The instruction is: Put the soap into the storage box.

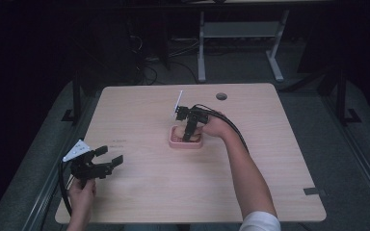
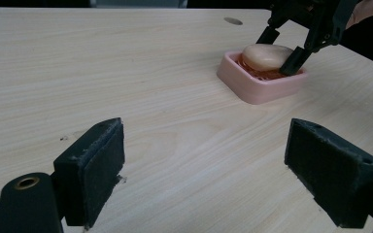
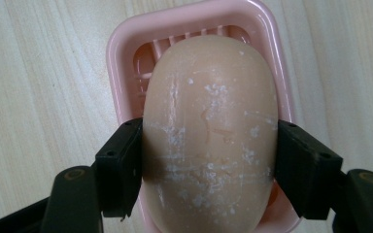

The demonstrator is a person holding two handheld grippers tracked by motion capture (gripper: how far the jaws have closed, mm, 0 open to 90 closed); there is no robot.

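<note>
High view: looking down on a pale wooden surface (image 1: 139, 192) with a pink dish (image 1: 187, 139) sitting near its middle. Reaching in from the right, the right gripper (image 1: 189, 136) pointing steeply down into the dish, hand (image 1: 215, 126) behind it, cable trailing back along the forearm. Resting near the front left corner, the left gripper (image 1: 110, 156), jaws spread and holding nothing, well apart from the dish; probably parked there to keep out of the way.

Left gripper view: peering low across the surface between two wide-apart black jaws with bare wood between them. Farther off, the dish (image 2: 260, 77) carrying a pale soap (image 2: 266, 56), the right gripper (image 2: 284, 51) straddling it from above, one jaw at each side.

Right gripper view: staring straight down on the soap (image 3: 209, 131), a rounded beige bar flecked with white residue, lying lengthwise in the dish (image 3: 126, 58) over its ribbed drain floor. Pressing against the bar's two long sides, the jaws clamped on it across its narrower width, likely the surest hold on a slippery, rounded thing. Impossible to tell whether the bar is sitting on the ribs or lifted just clear. Judging by the grip, either picking the bar out or setting it in.
</note>
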